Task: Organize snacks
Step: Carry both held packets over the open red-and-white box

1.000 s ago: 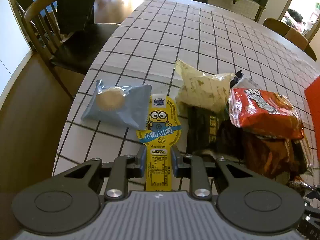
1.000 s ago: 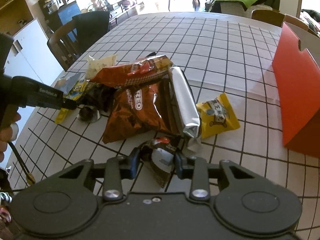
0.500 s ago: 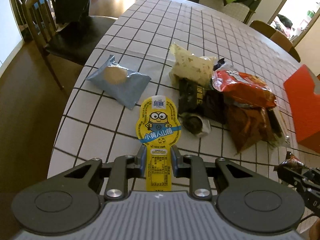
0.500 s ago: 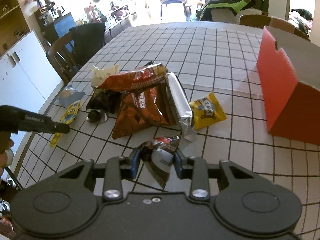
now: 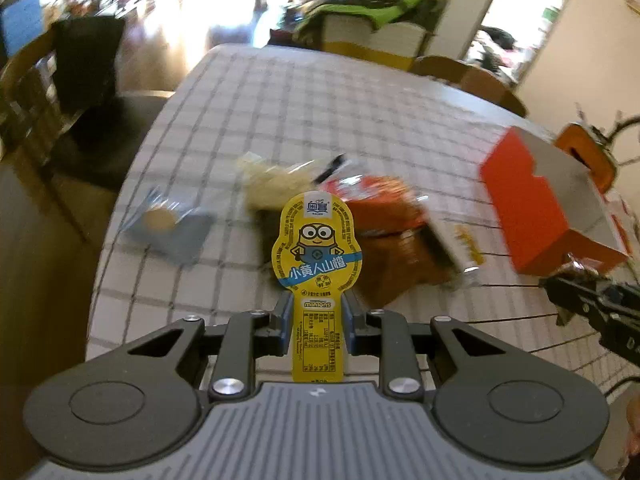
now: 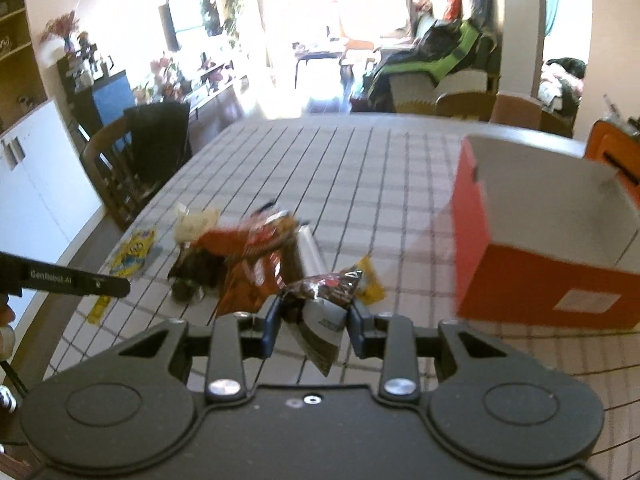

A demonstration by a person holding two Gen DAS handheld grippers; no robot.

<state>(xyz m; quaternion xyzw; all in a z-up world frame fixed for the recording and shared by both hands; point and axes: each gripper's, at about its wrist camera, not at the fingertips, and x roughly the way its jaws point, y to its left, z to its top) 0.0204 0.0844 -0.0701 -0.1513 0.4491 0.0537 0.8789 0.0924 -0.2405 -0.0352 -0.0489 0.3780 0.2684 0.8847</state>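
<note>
Motion blur smears the snack pile (image 5: 384, 224) at centre frame, so its labels are unreadable. The orange box (image 6: 552, 248) is cut off at the right edge.

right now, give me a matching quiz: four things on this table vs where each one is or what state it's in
Things:
1. minion packet
2. dark wrapper
3. orange box
4. blue packet

States:
A. lying flat near the table edge, apart from the pile
B. clamped in the left gripper
C. standing open-topped and empty on the table
D. clamped in the right gripper

Pairs: 1-B, 2-D, 3-C, 4-A
</note>
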